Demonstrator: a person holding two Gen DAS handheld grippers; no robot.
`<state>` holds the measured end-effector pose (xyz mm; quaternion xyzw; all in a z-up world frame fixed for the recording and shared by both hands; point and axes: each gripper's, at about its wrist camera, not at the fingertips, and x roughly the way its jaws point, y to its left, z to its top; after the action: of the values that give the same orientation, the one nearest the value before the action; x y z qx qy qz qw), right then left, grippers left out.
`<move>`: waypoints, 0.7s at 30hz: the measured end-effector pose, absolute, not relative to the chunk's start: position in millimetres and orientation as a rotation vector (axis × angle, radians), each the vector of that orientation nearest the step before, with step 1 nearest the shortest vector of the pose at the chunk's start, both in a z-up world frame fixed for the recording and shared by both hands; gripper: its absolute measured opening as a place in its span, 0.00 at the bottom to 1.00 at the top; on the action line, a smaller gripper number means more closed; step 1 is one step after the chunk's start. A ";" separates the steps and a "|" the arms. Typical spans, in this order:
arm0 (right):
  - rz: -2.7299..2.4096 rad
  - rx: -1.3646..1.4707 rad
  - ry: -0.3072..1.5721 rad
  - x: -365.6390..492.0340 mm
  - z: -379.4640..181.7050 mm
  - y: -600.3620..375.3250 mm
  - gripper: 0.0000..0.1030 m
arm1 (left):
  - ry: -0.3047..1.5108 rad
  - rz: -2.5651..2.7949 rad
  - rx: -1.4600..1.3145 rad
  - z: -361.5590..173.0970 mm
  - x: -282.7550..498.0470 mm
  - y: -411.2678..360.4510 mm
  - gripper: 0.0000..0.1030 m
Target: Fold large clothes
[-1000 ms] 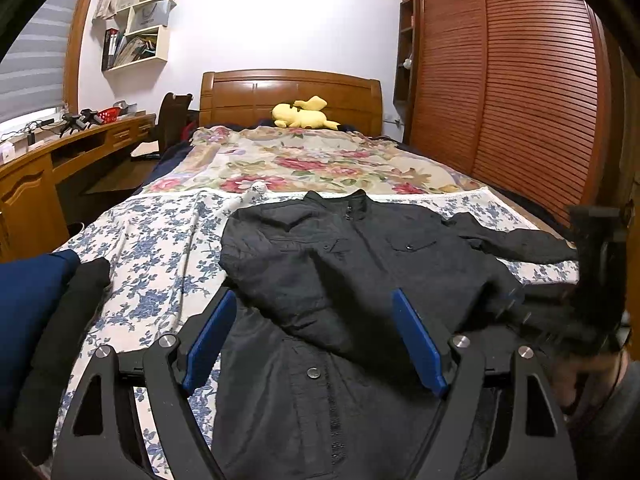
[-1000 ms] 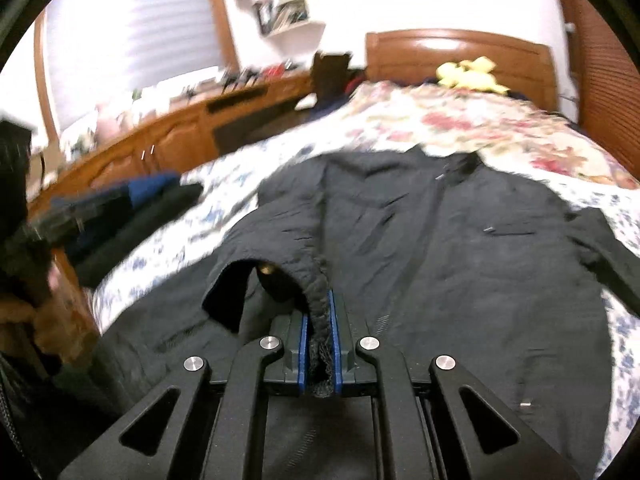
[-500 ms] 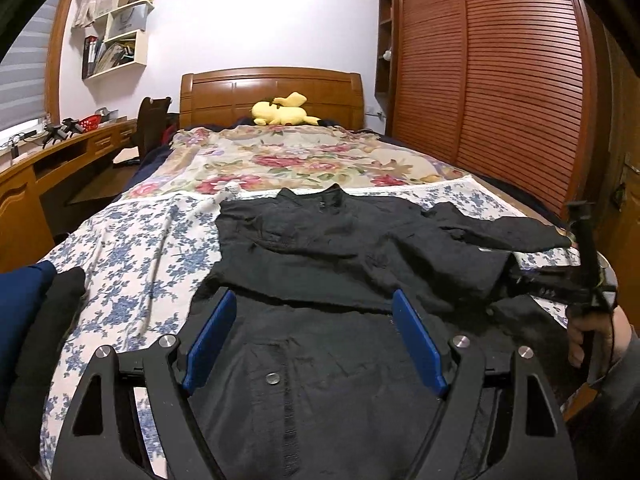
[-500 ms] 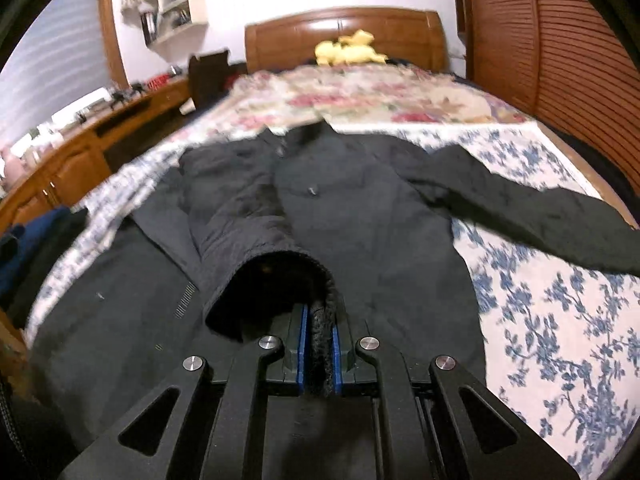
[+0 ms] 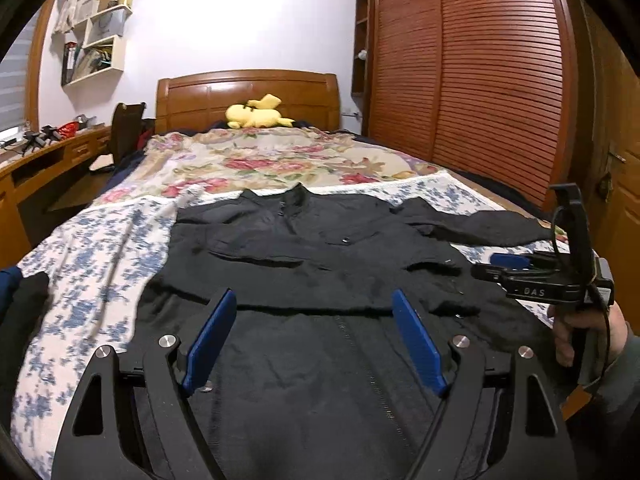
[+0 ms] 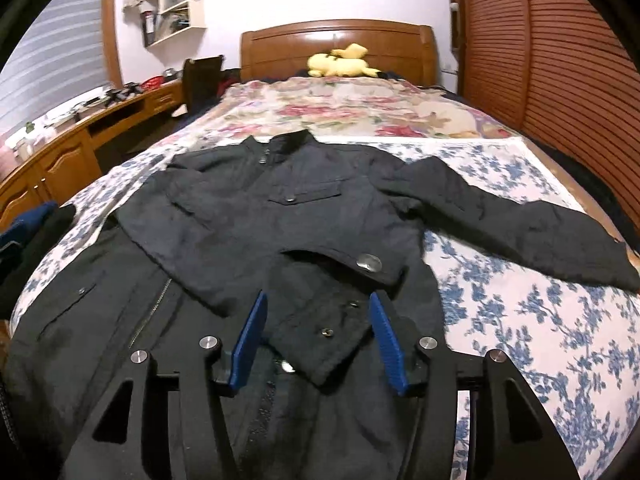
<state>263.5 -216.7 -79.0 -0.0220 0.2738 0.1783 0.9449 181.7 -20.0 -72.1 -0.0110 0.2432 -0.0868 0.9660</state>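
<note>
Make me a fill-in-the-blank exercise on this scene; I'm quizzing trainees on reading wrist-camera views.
1. The black jacket lies on the ____.
2. The jacket's left sleeve lies stretched out over the blue-flowered ____.
3. Both the left hand-held gripper and the right hand-held gripper have their jaws ____.
4. The toy at the headboard is ____ in colour.

Missing words: bed; sheet; open; yellow

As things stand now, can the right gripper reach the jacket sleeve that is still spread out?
Probably yes. The right gripper is open and empty, and the unfolded sleeve lies flat on the bedsheet with nothing between them.
</note>
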 end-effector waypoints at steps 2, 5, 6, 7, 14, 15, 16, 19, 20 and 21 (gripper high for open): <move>0.371 -0.049 0.571 265.6 -84.8 -215.9 0.53 | 0.505 -0.186 -0.008 -76.3 184.4 -30.1 0.79; 0.368 -0.045 0.583 269.6 -88.2 -221.0 0.53 | 0.554 -0.198 0.007 -82.4 189.1 -42.6 0.79; 0.368 -0.040 0.588 269.2 -87.0 -222.3 0.53 | 0.569 -0.207 0.009 -84.2 190.1 -46.4 0.79; 0.368 -0.036 0.589 269.1 -86.7 -223.9 0.53 | 0.578 -0.225 0.010 -85.8 190.4 -51.5 0.79; 0.365 -0.015 0.577 262.2 -80.4 -232.8 0.53 | 0.574 -0.264 0.026 -83.0 186.5 -70.0 0.79; 0.365 -0.011 0.574 261.5 -80.6 -233.9 0.53 | 0.572 -0.265 0.027 -82.1 187.0 -72.3 0.79; 0.360 -0.011 0.571 260.3 -80.1 -235.0 0.53 | 0.568 -0.263 0.025 -81.4 187.5 -74.3 0.79; 0.359 -0.018 0.554 254.9 -77.8 -235.8 0.53 | 0.567 -0.258 0.016 -78.7 190.7 -79.5 0.79; 0.359 -0.018 0.548 252.6 -76.4 -236.9 0.53 | 0.563 -0.258 0.017 -78.4 191.8 -81.1 0.79; 0.362 -0.015 0.544 250.7 -75.0 -238.0 0.53 | 0.560 -0.257 0.020 -78.0 192.8 -82.8 0.79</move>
<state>250.7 -238.0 -75.0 -0.0073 0.2674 0.1778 0.9470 192.8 -82.8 -78.0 0.0101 0.2758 -0.1264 0.9528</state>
